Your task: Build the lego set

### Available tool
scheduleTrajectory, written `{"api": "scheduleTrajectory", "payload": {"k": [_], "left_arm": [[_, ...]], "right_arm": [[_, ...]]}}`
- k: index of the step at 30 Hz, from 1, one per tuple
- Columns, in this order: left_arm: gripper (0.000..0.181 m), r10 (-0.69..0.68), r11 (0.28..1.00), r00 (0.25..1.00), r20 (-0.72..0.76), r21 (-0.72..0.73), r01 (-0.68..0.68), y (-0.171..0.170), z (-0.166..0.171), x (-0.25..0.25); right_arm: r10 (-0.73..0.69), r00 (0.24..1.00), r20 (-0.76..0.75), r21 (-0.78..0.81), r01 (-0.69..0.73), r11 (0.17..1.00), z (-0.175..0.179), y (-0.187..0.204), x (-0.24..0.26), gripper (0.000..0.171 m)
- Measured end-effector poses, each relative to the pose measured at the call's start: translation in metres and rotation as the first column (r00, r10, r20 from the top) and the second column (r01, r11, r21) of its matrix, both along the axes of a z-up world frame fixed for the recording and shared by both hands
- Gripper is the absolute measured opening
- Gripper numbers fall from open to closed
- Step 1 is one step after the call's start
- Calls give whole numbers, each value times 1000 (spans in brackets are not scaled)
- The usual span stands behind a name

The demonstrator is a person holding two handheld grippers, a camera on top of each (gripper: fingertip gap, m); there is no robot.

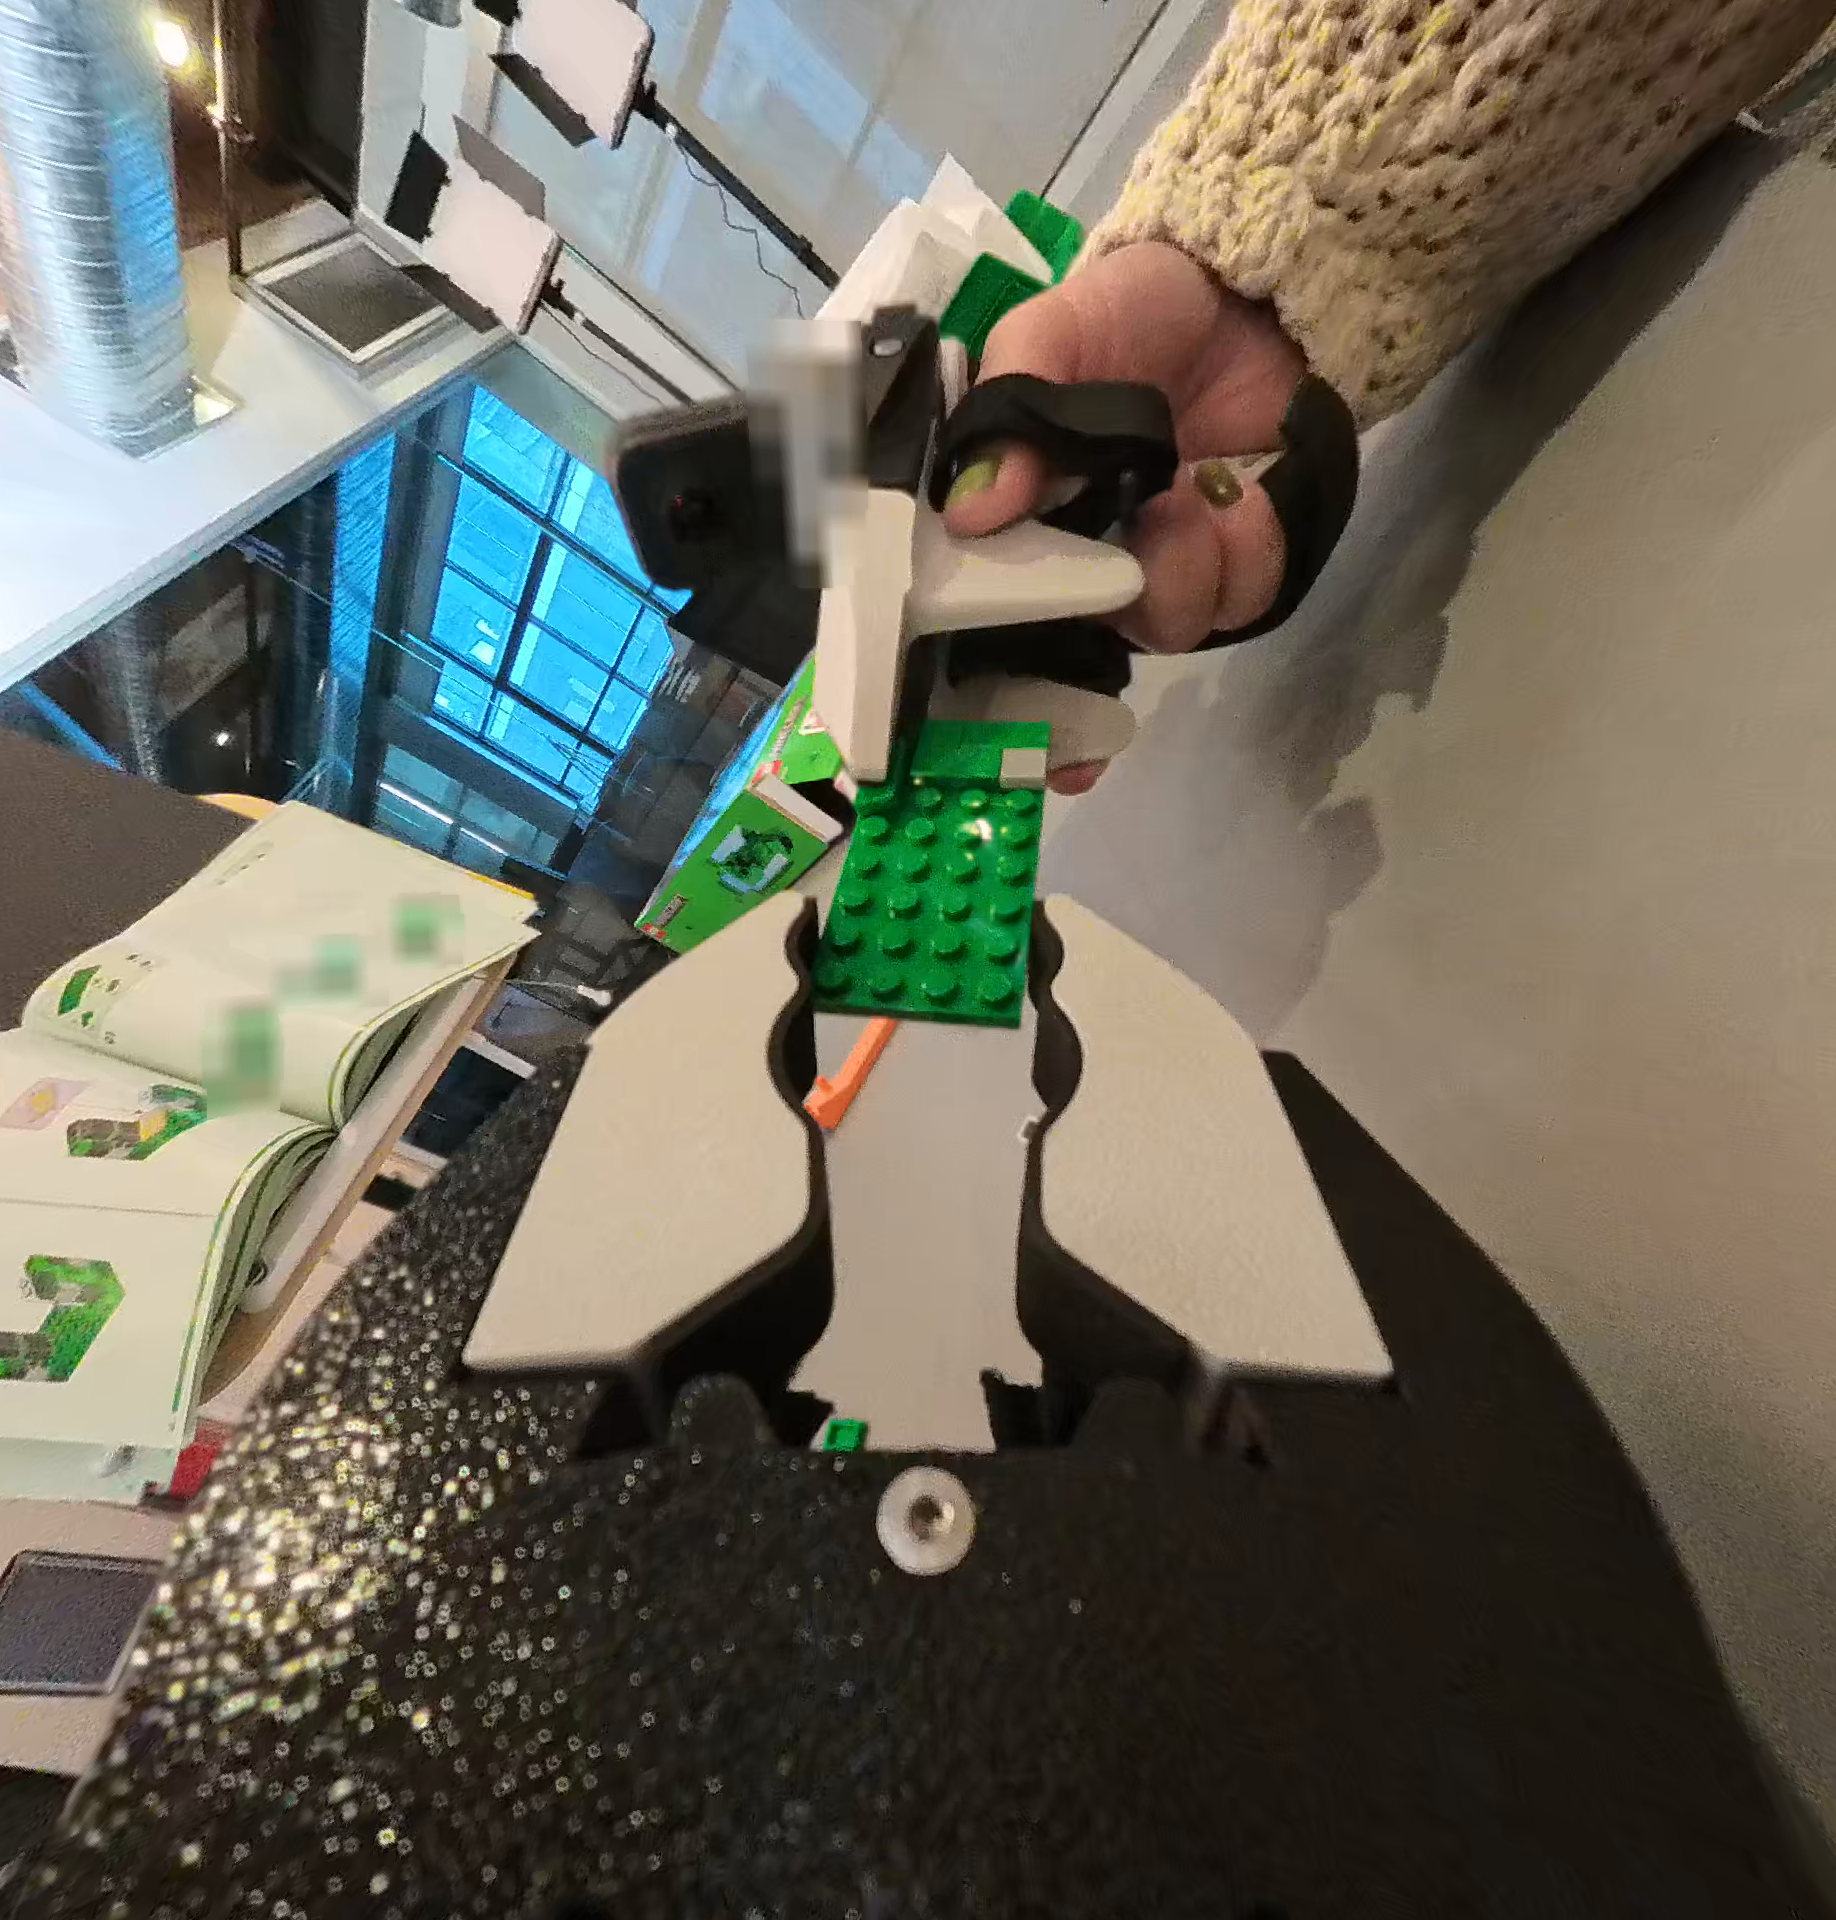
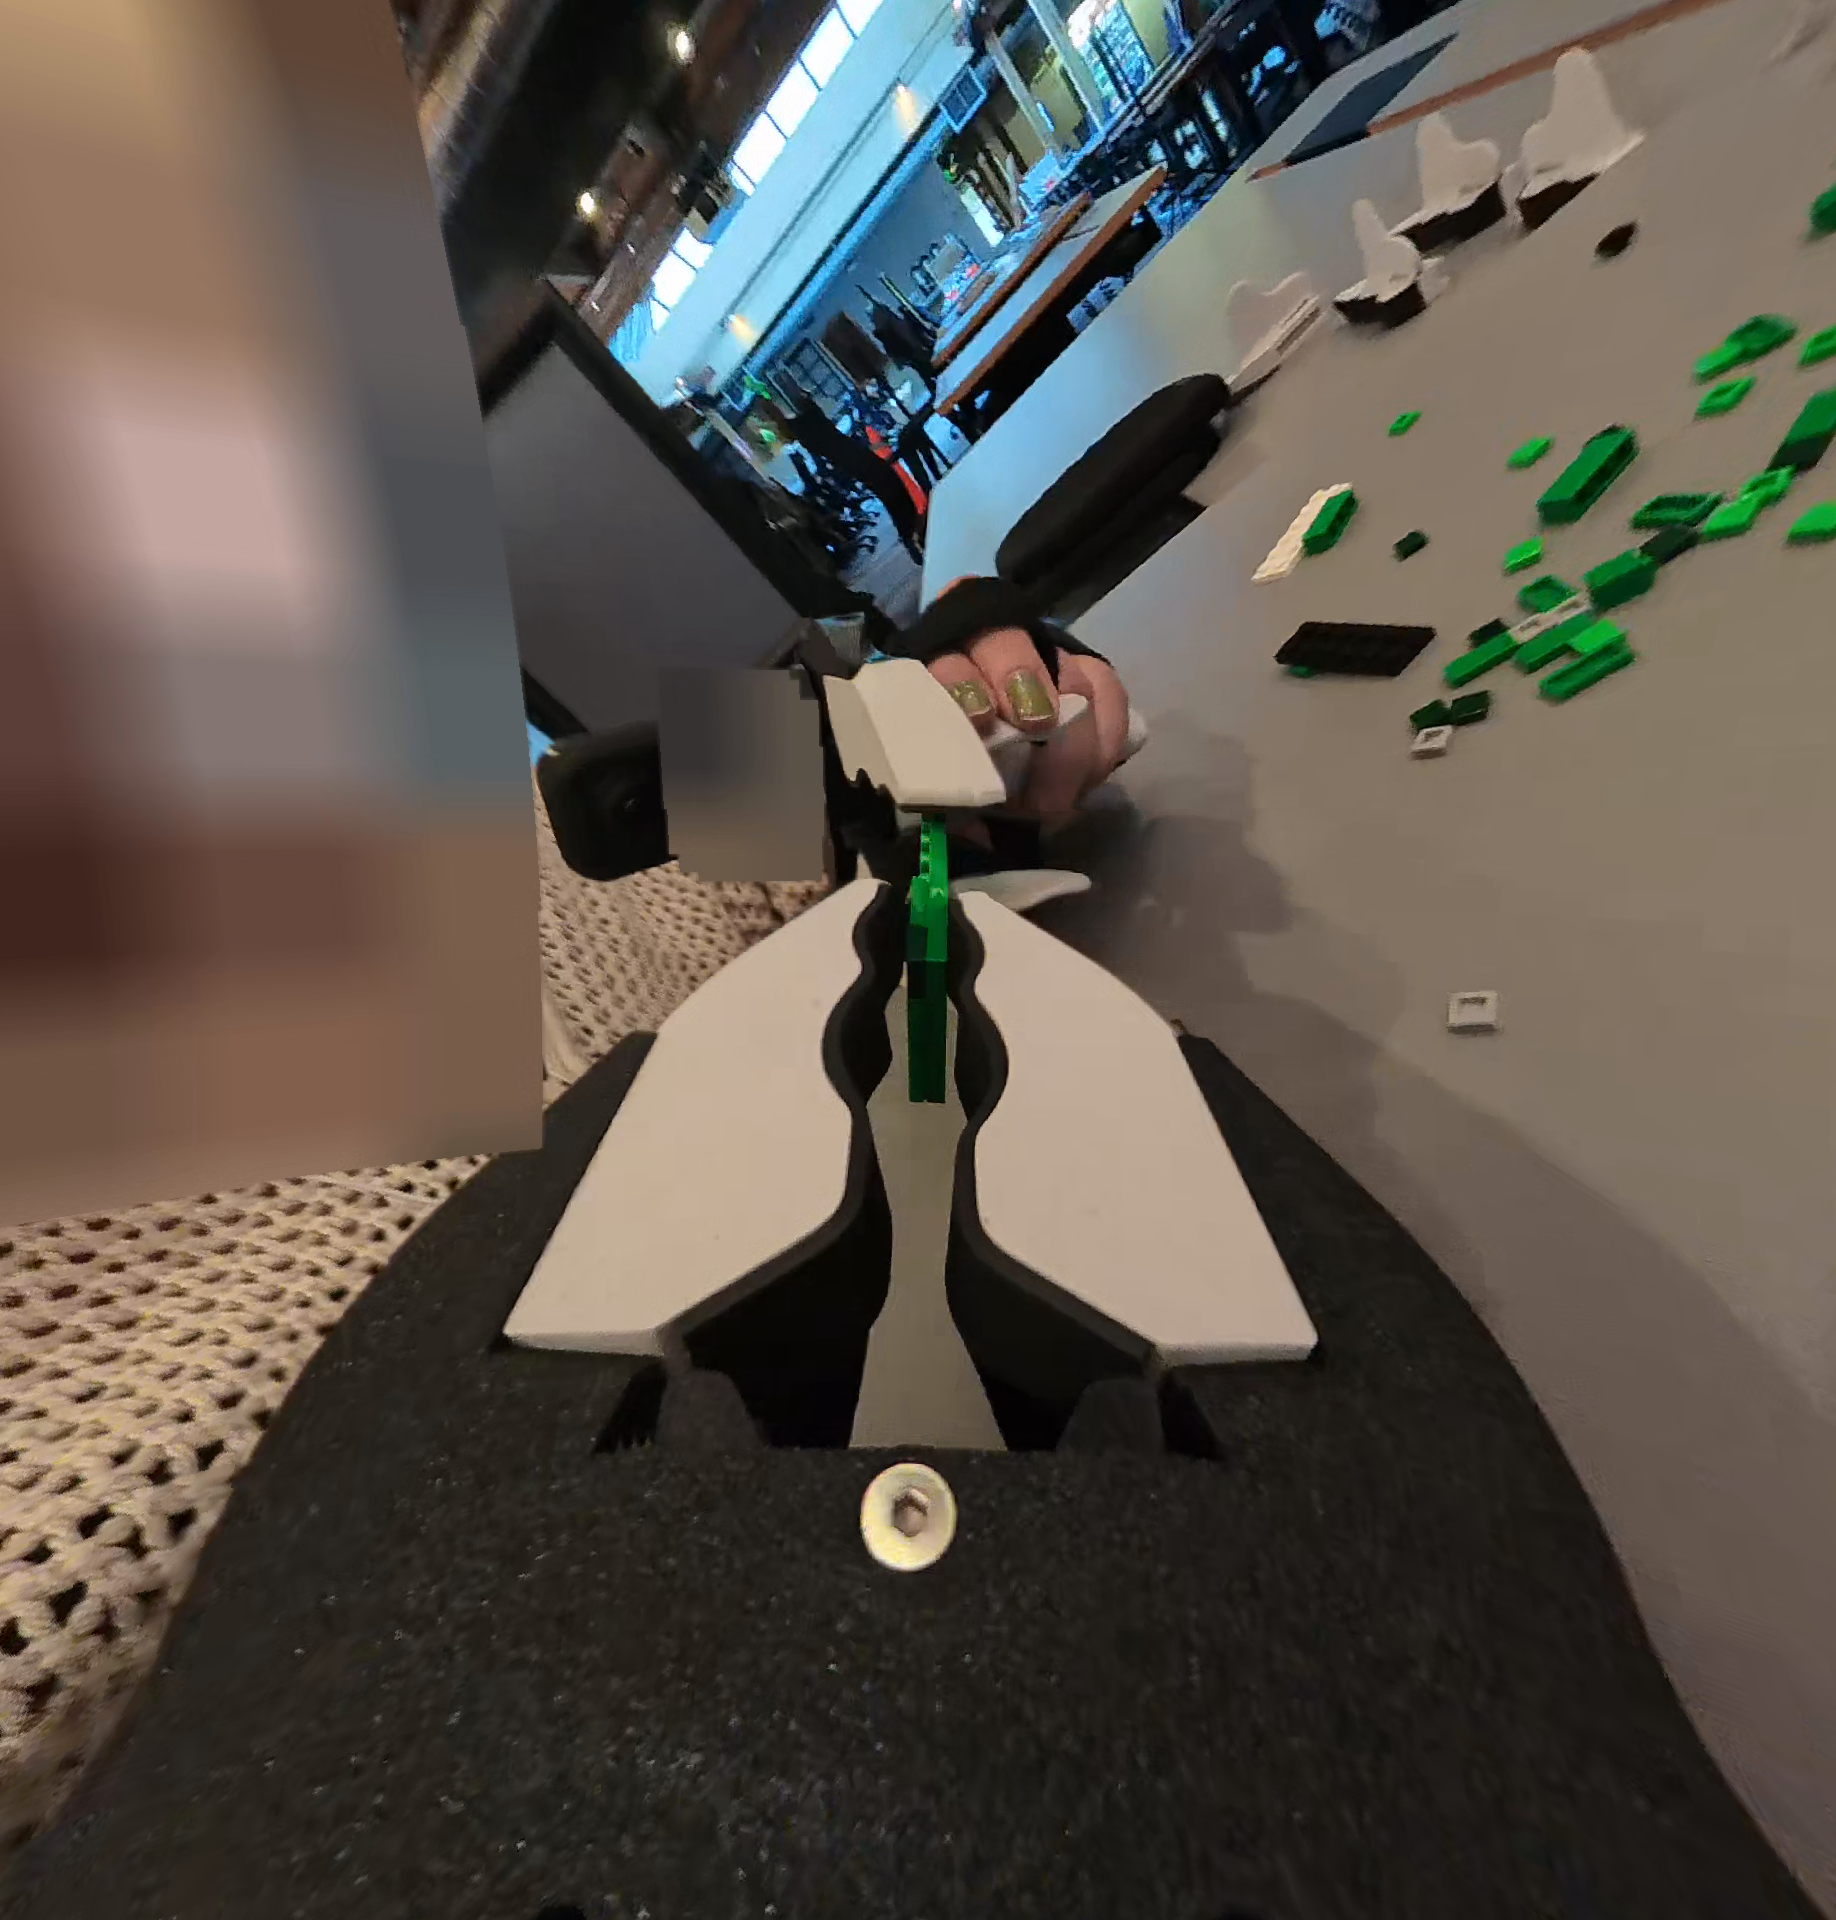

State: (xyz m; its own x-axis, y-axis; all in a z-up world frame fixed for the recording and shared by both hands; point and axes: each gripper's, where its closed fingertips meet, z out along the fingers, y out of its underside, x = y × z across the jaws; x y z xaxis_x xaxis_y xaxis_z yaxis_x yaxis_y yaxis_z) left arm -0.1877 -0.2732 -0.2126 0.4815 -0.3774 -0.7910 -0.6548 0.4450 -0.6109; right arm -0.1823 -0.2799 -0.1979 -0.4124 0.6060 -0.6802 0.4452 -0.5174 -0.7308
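Note:
A green studded plate [image 1: 929, 914] is held in the air between both grippers. It carries a small grey tile [image 1: 1020, 767] at its far end. My left gripper [image 1: 924, 935] is shut on the plate's near end, its fingers pressing the two side edges. My right gripper's white finger [image 1: 872, 665] lies on the plate's far end, held by a hand in a knitted sleeve. In the right wrist view the plate [image 2: 927, 997] stands edge-on between the fingers of my right gripper [image 2: 926, 904], which clamps its faces. The left gripper's finger [image 2: 924, 738] shows beyond it.
An orange brick separator [image 1: 852, 1070] lies on the grey table under the plate. An open instruction booklet [image 1: 166, 1091] and a green box [image 1: 748, 842] are to the left. Several loose green pieces [image 2: 1579, 582], a black plate [image 2: 1355, 646] and a white tile [image 2: 1470, 1008] lie scattered on the table.

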Motion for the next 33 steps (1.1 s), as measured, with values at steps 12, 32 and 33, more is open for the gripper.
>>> {"api": "scheduleTrajectory", "payload": {"k": [12,32,33], "left_arm": [[34,-47,990,998,45,-129,53,-4,-4,5],[33,57,809,885,462,-541,230,9,-9,-10],[33,61,806,886,459,-546,228,9,-10,-10]], "right_arm": [[-3,997,74,-81,9,997,-8,3,-4,8],[122,963,-242,946,262,-190,-20,24,-12,49],[116,963,-244,933,266,-244,-20,26,-15,44]]}}
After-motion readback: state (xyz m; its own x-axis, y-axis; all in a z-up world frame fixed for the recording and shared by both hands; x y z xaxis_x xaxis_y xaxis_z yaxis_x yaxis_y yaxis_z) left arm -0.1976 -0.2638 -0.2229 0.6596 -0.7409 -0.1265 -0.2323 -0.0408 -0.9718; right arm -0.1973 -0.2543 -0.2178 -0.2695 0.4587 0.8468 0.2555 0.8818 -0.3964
